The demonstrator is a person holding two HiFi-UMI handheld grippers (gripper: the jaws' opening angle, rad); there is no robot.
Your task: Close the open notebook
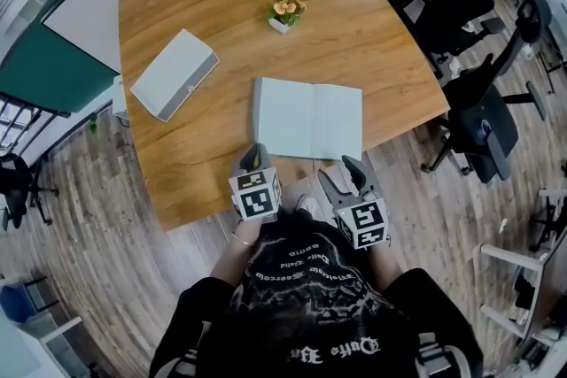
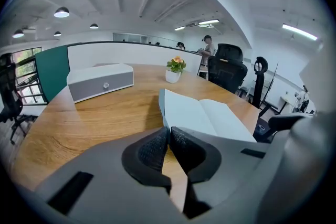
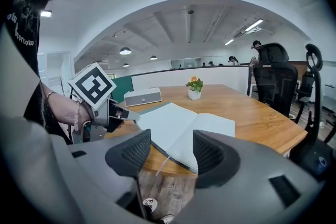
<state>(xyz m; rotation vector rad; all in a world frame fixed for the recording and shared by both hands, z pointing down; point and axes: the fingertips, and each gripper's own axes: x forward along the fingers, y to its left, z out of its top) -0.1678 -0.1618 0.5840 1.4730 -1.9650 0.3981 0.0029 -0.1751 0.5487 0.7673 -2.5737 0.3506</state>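
Observation:
The open notebook point(image 1: 310, 118) point(image 2: 210, 115) point(image 3: 184, 128) lies with pale blank pages near the front edge of the wooden table point(image 1: 354, 22). My left gripper point(image 1: 256, 150) point(image 2: 169, 131) point(image 3: 128, 112) is shut at the notebook's near left corner. Its pads meet on the edge of the left cover, and that side stands a little raised off the table. My right gripper point(image 1: 337, 170) point(image 3: 171, 152) hovers open just off the table's front edge, facing the notebook's right half. Nothing is between its jaws.
A grey oblong box point(image 1: 174, 73) point(image 2: 100, 82) point(image 3: 143, 97) lies at the table's left. A small potted plant point(image 1: 285, 11) point(image 2: 175, 70) point(image 3: 195, 89) stands at the far middle. Black office chairs point(image 1: 461, 4) crowd the right side, and a person point(image 2: 207, 50) stands far behind.

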